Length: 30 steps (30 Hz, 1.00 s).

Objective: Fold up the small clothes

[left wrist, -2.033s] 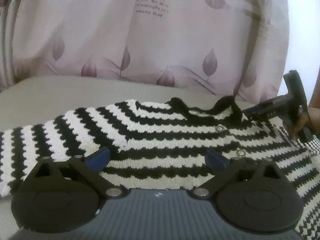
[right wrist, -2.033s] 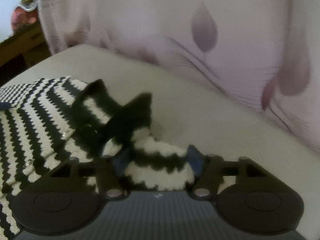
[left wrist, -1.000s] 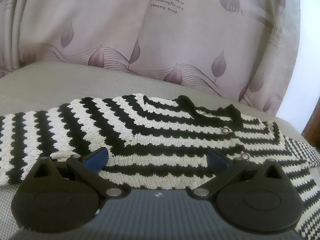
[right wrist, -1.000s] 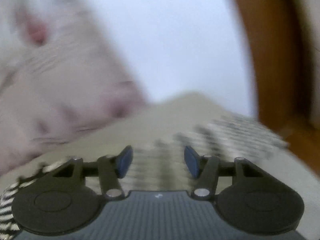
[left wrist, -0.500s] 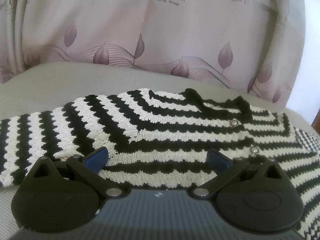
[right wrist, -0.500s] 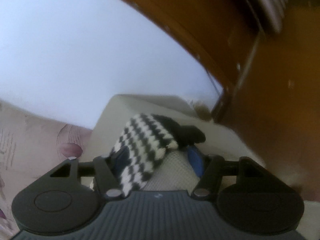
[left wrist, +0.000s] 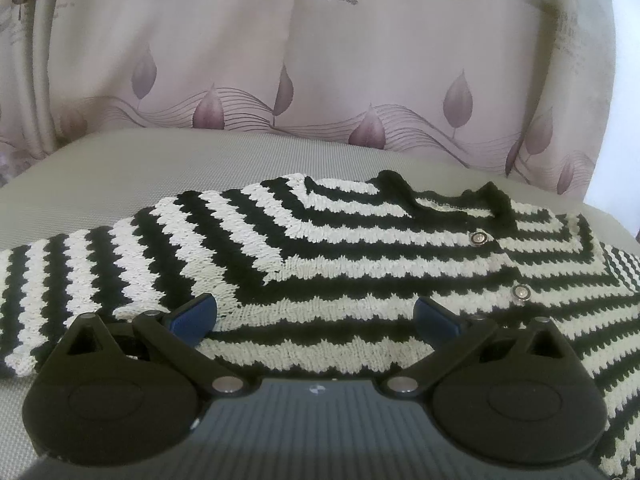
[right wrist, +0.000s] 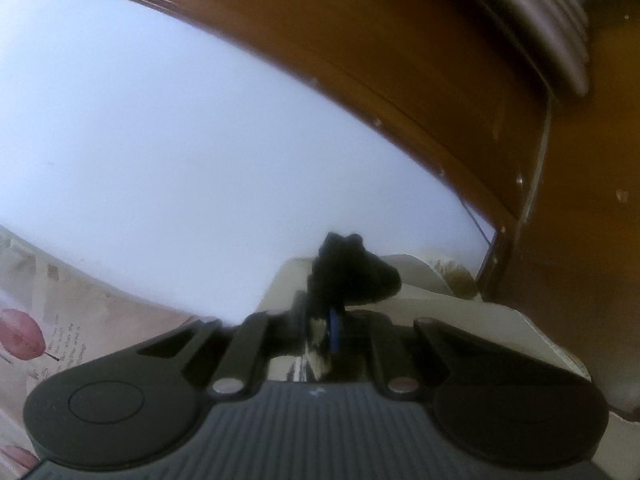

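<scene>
Left wrist view shows the striped sweater (left wrist: 360,264) lying spread flat on the grey cushioned surface (left wrist: 160,168), its black collar toward the leaf-print curtain (left wrist: 320,80) and two metal snaps (left wrist: 478,238) showing on the front. The left hand-held gripper (left wrist: 316,316) hangs low over the lower body of the knit with its blue pads (left wrist: 192,314) spread wide and nothing between them; I take it to be waiting there, ready to pin or pick up the hem once the other side is dealt with.

From the right wrist view, the right hand-held gripper (right wrist: 324,330) is pinched tight on the sweater's cuff (right wrist: 352,276), the black ribbed end bunching out past the pads and a scrap of white knit squeezed between them. Beyond it are only a white wall (right wrist: 180,140) and brown wooden furniture (right wrist: 520,120). Gripping the sleeve at its very end looks like the start of folding it in across the body.

Half a second ago those right jaws stood apart with the sleeve merely lying between them; now they have closed on it. A second earlier that view was a blur of motion. The left side has barely changed, only drifting slightly over the cloth.
</scene>
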Each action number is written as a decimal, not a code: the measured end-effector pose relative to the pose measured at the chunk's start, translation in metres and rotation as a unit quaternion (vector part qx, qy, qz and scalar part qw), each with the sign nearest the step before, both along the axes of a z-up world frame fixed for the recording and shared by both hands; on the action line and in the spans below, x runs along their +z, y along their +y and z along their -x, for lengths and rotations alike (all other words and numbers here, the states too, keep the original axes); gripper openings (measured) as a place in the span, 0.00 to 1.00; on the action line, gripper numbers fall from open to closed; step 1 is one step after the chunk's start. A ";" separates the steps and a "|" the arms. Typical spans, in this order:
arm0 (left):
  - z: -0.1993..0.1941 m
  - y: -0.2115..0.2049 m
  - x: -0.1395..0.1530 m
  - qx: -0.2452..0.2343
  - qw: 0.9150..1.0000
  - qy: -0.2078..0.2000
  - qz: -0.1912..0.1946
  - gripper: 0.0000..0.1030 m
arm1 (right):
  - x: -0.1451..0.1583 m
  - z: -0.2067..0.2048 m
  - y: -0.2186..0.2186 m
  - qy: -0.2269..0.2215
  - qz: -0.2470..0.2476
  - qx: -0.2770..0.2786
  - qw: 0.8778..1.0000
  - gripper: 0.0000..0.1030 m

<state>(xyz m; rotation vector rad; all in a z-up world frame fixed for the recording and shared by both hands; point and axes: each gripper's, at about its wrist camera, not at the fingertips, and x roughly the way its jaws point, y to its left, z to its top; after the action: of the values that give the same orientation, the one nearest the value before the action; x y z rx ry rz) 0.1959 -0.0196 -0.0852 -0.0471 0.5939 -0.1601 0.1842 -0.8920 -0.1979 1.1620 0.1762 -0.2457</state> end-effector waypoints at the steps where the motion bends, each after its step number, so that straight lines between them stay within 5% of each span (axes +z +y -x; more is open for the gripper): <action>1: 0.000 0.001 0.001 0.002 1.000 -0.001 0.002 1.00 | 0.004 0.001 0.000 0.000 0.004 -0.004 1.000 0.10; 7: 0.004 0.007 0.004 0.014 1.000 -0.013 0.023 1.00 | 0.043 0.011 0.016 -0.020 0.013 -0.009 1.000 0.10; 16: 0.007 0.017 0.006 0.023 0.998 -0.021 0.054 1.00 | 0.119 -0.013 0.088 -0.087 0.047 0.055 0.994 0.10; 25: 0.011 0.032 0.007 0.036 0.994 -0.034 0.102 1.00 | 0.174 -0.056 0.215 -0.154 0.036 0.159 0.975 0.10; 30: 0.013 0.038 0.007 0.040 0.991 -0.038 0.119 1.00 | 0.172 -0.082 0.297 -0.165 0.023 0.220 0.961 0.10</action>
<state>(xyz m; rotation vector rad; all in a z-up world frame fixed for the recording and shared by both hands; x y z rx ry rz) 0.1832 0.0182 -0.0779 -0.2946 0.4936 -0.1528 0.2660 -0.5948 -0.0256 1.0714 0.1289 0.3362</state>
